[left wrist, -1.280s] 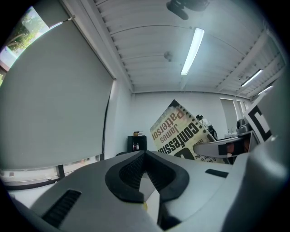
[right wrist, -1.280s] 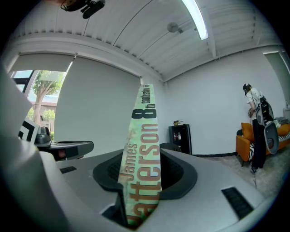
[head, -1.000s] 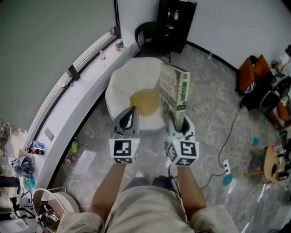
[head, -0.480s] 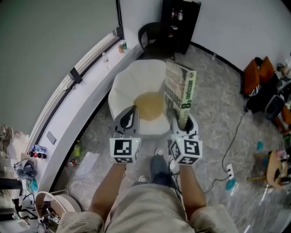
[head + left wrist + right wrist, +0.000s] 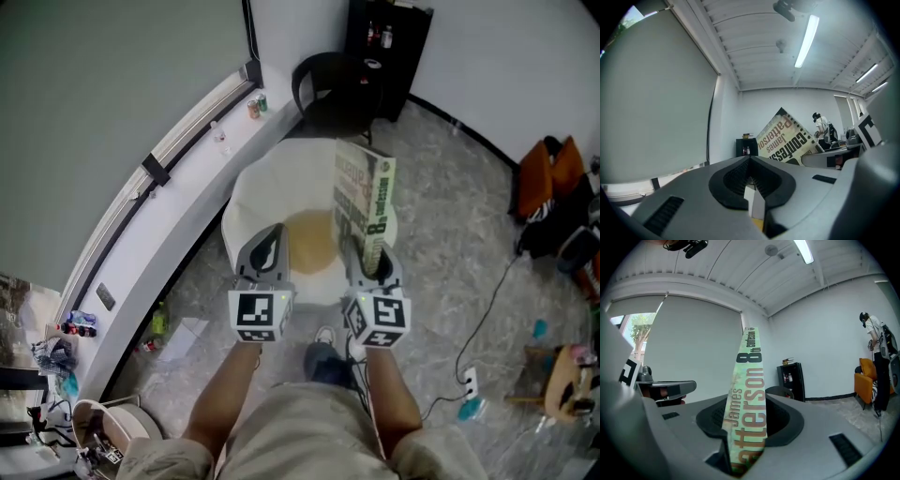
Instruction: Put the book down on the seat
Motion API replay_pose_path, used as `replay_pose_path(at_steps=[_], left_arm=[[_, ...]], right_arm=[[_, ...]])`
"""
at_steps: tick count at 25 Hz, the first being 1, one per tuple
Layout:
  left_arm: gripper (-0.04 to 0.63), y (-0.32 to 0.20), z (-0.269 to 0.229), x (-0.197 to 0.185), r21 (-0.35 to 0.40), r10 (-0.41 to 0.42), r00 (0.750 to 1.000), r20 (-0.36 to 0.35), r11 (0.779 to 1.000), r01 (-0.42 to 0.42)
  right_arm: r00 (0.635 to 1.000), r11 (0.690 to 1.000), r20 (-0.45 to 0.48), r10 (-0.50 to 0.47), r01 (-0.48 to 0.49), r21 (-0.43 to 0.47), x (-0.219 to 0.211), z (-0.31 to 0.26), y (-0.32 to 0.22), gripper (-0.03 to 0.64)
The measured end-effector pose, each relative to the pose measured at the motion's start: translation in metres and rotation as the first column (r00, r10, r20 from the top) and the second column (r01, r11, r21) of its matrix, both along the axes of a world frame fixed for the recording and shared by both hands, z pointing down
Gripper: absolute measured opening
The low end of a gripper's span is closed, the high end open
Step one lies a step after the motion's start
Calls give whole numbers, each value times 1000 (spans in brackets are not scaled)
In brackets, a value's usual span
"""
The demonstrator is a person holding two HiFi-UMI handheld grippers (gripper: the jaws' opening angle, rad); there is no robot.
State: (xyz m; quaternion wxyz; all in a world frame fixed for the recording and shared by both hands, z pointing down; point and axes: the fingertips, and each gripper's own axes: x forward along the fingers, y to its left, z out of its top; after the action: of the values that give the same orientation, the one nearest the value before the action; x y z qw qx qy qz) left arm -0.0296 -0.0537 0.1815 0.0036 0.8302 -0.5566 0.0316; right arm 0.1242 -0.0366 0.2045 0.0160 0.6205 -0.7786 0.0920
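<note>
A green-and-white paperback book [image 5: 366, 200] stands upright on its edge, with my right gripper [image 5: 372, 255] shut on its lower end. In the right gripper view its spine [image 5: 749, 394] rises between the jaws. The book hangs over the right part of a white armchair [image 5: 255, 187] with a yellowish seat cushion [image 5: 309, 236]. My left gripper [image 5: 270, 242] is held level beside it, over the seat's front, shut with nothing in it. In the left gripper view the book's cover [image 5: 787, 139] shows off to the right of the left gripper [image 5: 750, 161].
Behind the armchair are a black chair [image 5: 330, 84] and a black cabinet [image 5: 389, 45]. A long window ledge [image 5: 173, 192] with cans [image 5: 255, 105] runs along the left. An orange seat [image 5: 548, 161] and a floor cable [image 5: 487, 309] lie to the right. The person's foot [image 5: 323, 339] is just before the armchair.
Both grippers and the book have moved forward together towards the armchair, which now lies closer beneath them. The grip on the book is unchanged.
</note>
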Motion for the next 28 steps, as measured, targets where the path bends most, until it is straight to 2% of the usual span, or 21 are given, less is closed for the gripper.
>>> replay_pose_path(at_steps=[7,13,22,28], left_arm=[[5,-26,15,14,2,-3,1000,10,1000,3],[5,-83,17,48,-15,-24,1000,12,1000,24],[5,-128,22,18,-10,-20,1000,-9,1000,20],[5,-164,33,-17,-26,-8,1000,-18,1000,7]], right_arm=[[1000,1000,16,-8,8,10,11,12,-23,161],[1000,1000,13,-19,19,-15,50,15,-85,161],[1000,1000,-14,-10,10,-24,25,18,-124,161],[1000,999,-28,-10,9,-41,-14,24,-157,161]])
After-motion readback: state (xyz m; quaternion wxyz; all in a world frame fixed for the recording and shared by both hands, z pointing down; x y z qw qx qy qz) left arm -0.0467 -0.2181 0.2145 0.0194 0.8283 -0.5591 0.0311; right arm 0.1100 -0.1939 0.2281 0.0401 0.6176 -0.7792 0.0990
